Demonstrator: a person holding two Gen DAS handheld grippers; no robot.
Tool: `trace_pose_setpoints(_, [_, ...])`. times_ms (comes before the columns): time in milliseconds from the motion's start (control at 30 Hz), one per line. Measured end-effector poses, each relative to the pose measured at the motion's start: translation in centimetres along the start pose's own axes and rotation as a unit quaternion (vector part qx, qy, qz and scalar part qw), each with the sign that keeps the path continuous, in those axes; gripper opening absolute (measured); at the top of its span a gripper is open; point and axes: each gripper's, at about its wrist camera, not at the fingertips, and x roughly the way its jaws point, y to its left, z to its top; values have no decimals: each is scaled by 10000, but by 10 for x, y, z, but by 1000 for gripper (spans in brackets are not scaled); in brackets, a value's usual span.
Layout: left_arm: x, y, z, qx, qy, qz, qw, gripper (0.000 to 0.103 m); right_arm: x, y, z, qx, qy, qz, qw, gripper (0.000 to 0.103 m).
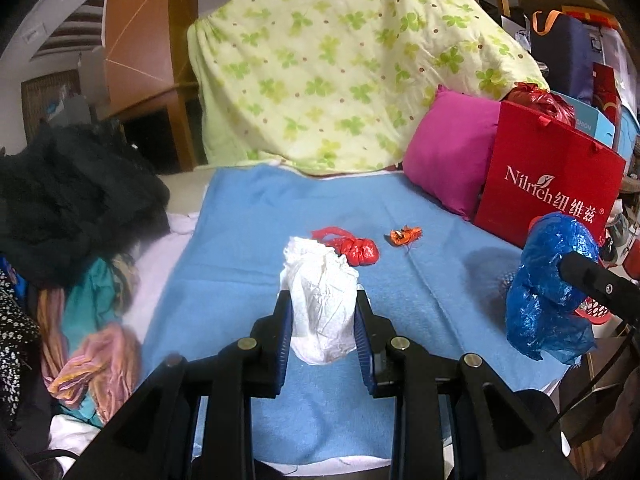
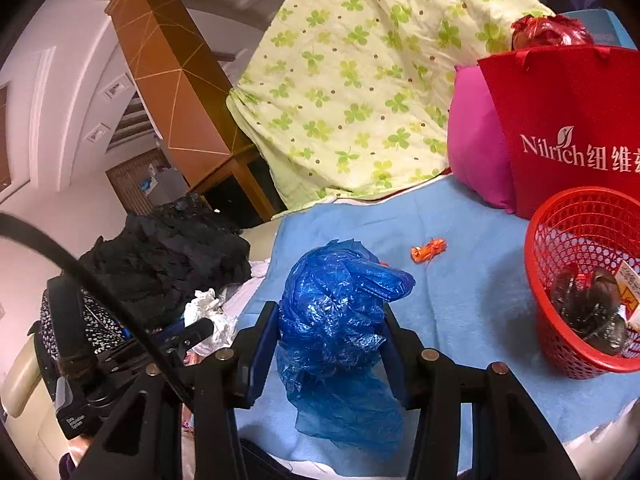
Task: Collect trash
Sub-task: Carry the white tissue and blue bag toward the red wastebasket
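You've got the left gripper [image 1: 323, 312] pinching the tissue [image 1: 322, 300] and the right gripper [image 2: 331, 320] clamping the blue bag [image 2: 340, 312], both lifted, probably for the basket [image 2: 560, 344].

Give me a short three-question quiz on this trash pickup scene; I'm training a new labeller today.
1. True or false: the left tongs grip a crumpled white paper tissue.
2. What do the right tongs hold? A) scrunched blue plastic bag B) pink pillow C) black cloth
3. Fill in: the red mesh plastic basket stands on the ___ blanket.

Key: 1 true; 2 A; 3 blue.
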Motion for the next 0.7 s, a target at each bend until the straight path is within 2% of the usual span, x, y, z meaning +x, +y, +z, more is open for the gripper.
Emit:
trace_pose_setpoints(333, [-23,-6,-3,105,-205,148,9996,31,-27,10,0,-179,-196,5,9996,51])
trace_pose_setpoints(700, [-19,-16,-8,213,-132,334,9991,32,-28,8,1,-174,-161,56,9997,51])
